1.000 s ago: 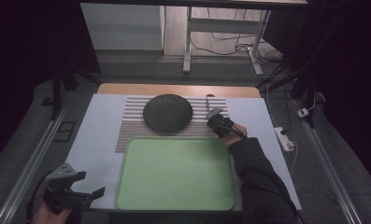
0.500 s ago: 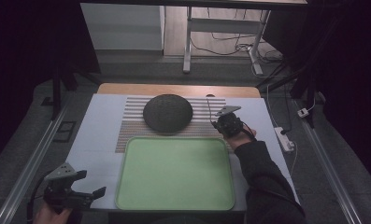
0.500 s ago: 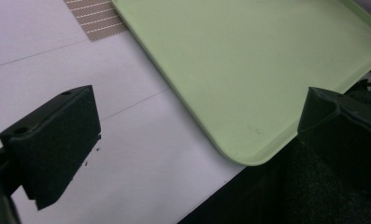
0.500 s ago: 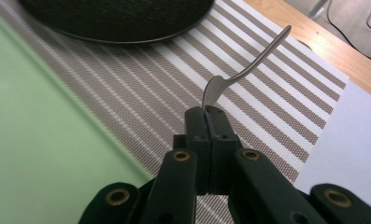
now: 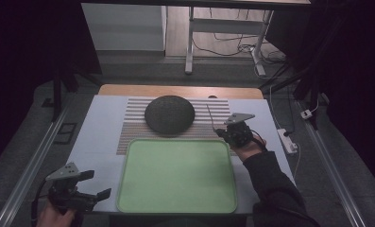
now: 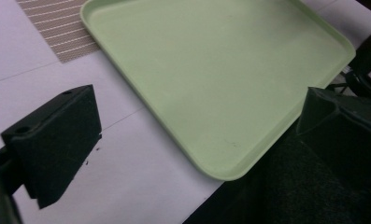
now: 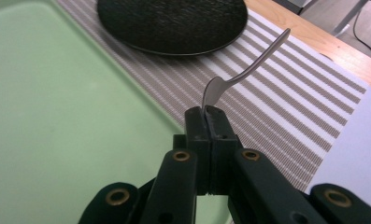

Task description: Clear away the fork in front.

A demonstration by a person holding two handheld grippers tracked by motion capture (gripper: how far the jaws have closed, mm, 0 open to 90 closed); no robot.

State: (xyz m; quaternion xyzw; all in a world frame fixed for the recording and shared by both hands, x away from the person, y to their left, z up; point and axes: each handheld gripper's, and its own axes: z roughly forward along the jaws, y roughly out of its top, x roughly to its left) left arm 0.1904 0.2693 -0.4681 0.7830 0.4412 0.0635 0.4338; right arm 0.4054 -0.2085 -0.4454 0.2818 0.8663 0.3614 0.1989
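1. Right gripper view shows the right gripper (image 7: 206, 114) with fingers closed on the bowl end of a metal spoon (image 7: 248, 67), held above the striped mat (image 7: 290, 84) beside the green tray (image 7: 57, 116).
2. The spoon looks light, stiff and slippery; this thin grip may let it pivot.
3. The left gripper (image 5: 88, 184) has its fingers wide open and empty, over the white table (image 5: 98, 137).
4. The room around is dark.

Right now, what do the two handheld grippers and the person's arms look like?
Both grippers, left gripper and right gripper, are black with a grey three-cornered plate on top. The right one has brass-coloured pivot rings and a thin black cable. The right arm wears a dark sleeve.
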